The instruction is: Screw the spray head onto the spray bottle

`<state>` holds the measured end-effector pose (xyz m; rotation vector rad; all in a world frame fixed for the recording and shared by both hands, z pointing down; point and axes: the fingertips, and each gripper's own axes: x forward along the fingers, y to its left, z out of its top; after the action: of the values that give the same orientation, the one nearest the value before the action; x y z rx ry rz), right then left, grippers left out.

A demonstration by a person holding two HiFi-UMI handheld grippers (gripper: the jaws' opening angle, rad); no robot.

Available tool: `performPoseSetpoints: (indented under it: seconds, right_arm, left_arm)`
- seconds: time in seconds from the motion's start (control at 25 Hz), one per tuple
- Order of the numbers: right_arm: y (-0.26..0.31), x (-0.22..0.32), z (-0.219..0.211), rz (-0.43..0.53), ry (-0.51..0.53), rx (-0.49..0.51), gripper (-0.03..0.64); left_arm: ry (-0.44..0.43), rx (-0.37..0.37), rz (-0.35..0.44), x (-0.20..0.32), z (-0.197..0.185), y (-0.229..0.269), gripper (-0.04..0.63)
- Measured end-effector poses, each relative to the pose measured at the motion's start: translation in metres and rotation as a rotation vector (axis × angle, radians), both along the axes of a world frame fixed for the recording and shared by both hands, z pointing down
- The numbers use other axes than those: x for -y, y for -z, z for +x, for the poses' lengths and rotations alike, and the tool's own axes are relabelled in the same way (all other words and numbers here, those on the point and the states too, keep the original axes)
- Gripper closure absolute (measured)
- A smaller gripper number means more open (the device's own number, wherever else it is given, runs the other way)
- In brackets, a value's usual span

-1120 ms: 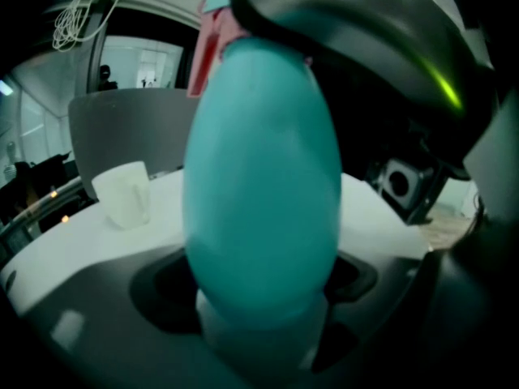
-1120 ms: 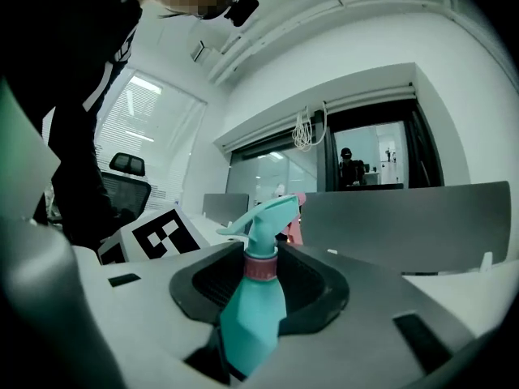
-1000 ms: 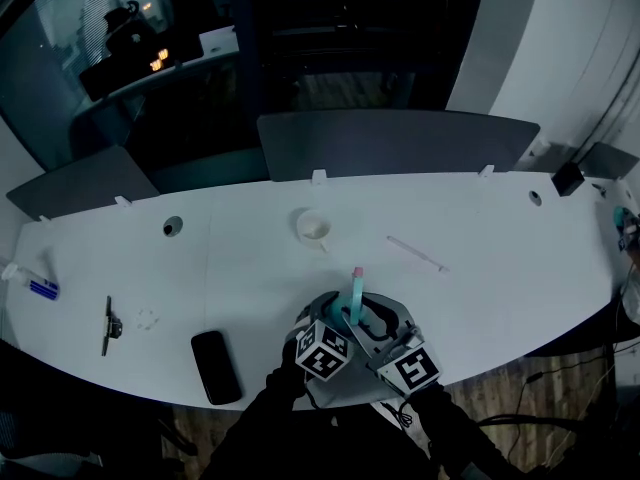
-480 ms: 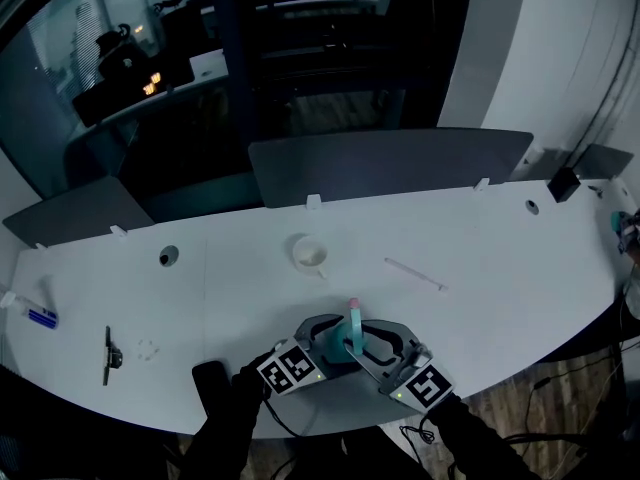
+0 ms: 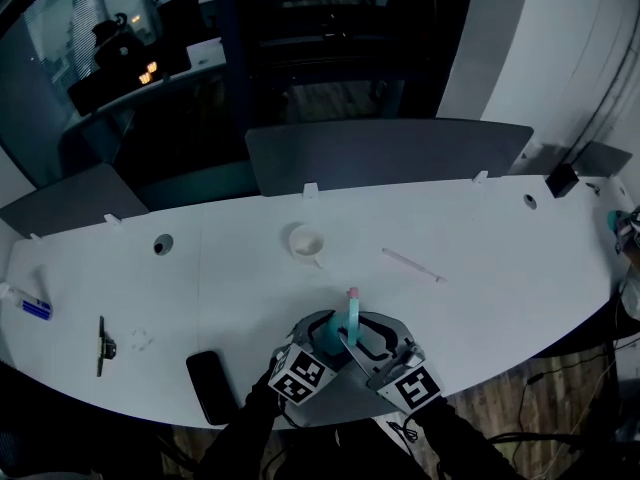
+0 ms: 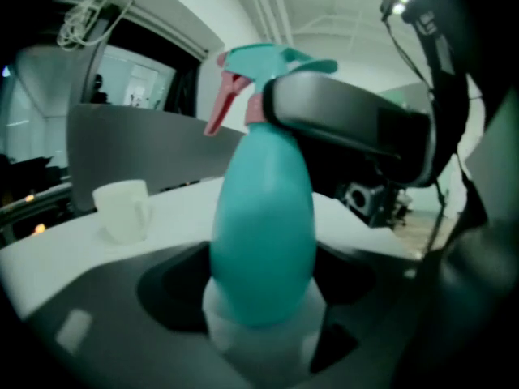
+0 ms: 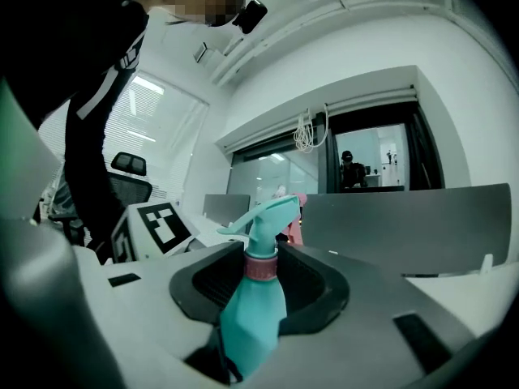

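The only print in sight is the bold black-and-white square pattern on the marker cubes of the two hand-held tools. A small white bottle with a blue label lies at the far left edge, its lettering too small to read.

A teal plastic spray bottle with a white base is held upright at the near edge of the curved white tabletop, caught between both claws. The left claw is clenched round the bottle's lower body — its jaws have just been closing, and the bottle fills the hollow between them. The right claw is clamped higher up, on the pink collar of the teal spray head with a pink trigger, which sits on the bottle's neck.

Farther back on the tabletop is a white cup, and — near the left claw — lies a flat black phone.
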<state>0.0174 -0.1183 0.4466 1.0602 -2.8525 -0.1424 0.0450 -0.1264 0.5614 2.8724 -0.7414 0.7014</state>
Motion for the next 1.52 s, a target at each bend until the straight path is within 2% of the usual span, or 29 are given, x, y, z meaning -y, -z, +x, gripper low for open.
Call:
performPoseSetpoints:
  seconds: [0.08, 0.2, 0.24, 0.28, 0.36, 0.48, 0.56, 0.6, 0.64, 0.72, 0.84, 0.96, 1.08, 1.16, 1.24, 1.36, 1.44, 1.52]
  right_arm:
    - [0.0, 0.0, -0.002, -0.006, -0.031, 0.02, 0.491]
    - [0.001, -0.002, -0.011, 0.004, -0.018, 0.016, 0.491]
    - [0.002, -0.003, -0.013, 0.004, -0.007, 0.016, 0.491]
    - [0.002, -0.003, -0.013, 0.001, 0.004, 0.015, 0.491]
    - [0.002, -0.003, -0.013, -0.003, 0.033, 0.005, 0.491]
    - [0.001, -0.004, -0.014, 0.002, 0.08, -0.02, 0.491]
    - [0.001, -0.004, -0.013, 0.003, 0.107, -0.035, 0.491]
    - [0.001, -0.004, -0.012, 0.002, 0.117, -0.045, 0.491]
    - [0.0, -0.004, -0.012, 0.002, 0.123, -0.053, 0.491]
    - [0.0, -0.002, -0.012, 0.004, 0.124, -0.058, 0.491]
    - [0.001, 0.0, -0.01, 0.003, 0.072, -0.019, 0.491]
    - [0.003, 0.002, -0.006, 0.021, -0.021, 0.022, 0.491]
    - [0.004, -0.002, -0.008, 0.027, -0.047, 0.026, 0.491]
    - [0.003, -0.004, -0.009, 0.015, -0.029, 0.021, 0.491]
    - [0.002, -0.005, -0.009, 0.01, -0.004, 0.017, 0.491]
    - [0.0, -0.005, -0.008, -0.007, 0.046, 0.015, 0.491]
    - [0.001, -0.005, -0.009, 0.001, 0.081, 0.0, 0.491]
    - [0.002, -0.006, -0.01, 0.023, 0.09, -0.013, 0.491]
  left_arm:
    - [0.2, -0.008, -0.004, 0.003, -0.004, 0.001, 0.207]
    - [0.496, -0.033, -0.019, 0.003, -0.015, 0.0, 0.207]
    - [0.542, -0.042, -0.024, 0.003, -0.016, 0.0, 0.206]
    - [0.548, -0.05, -0.027, 0.003, -0.016, 0.001, 0.204]
    - [0.446, -0.068, -0.009, 0.0, -0.015, 0.004, 0.201]
    - [0.125, -0.065, 0.055, -0.008, -0.018, 0.012, 0.199]
    - [-0.077, -0.029, 0.032, -0.012, -0.018, 0.008, 0.195]
    - [-0.148, -0.014, 0.01, -0.013, -0.018, 0.005, 0.199]
    - [-0.191, -0.005, -0.002, -0.013, -0.017, 0.004, 0.236]
    - [-0.193, -0.01, 0.001, -0.011, -0.018, 0.004, 0.241]
    - [-0.047, -0.025, 0.004, -0.008, -0.016, 0.004, 0.244]
    - [0.216, -0.026, 0.004, -0.005, -0.014, 0.003, 0.244]
    - [0.503, -0.03, 0.0, -0.007, -0.017, 0.004, 0.244]
    - [0.598, -0.048, -0.006, -0.009, -0.019, 0.004, 0.242]
    - [0.554, -0.088, -0.004, -0.01, -0.019, 0.007, 0.236]
    - [0.323, -0.16, 0.025, -0.011, -0.023, 0.018, 0.233]
    - [0.12, -0.118, 0.013, -0.01, -0.022, 0.015, 0.213]
    - [-0.07, -0.068, -0.01, -0.012, -0.015, 0.011, 0.22]
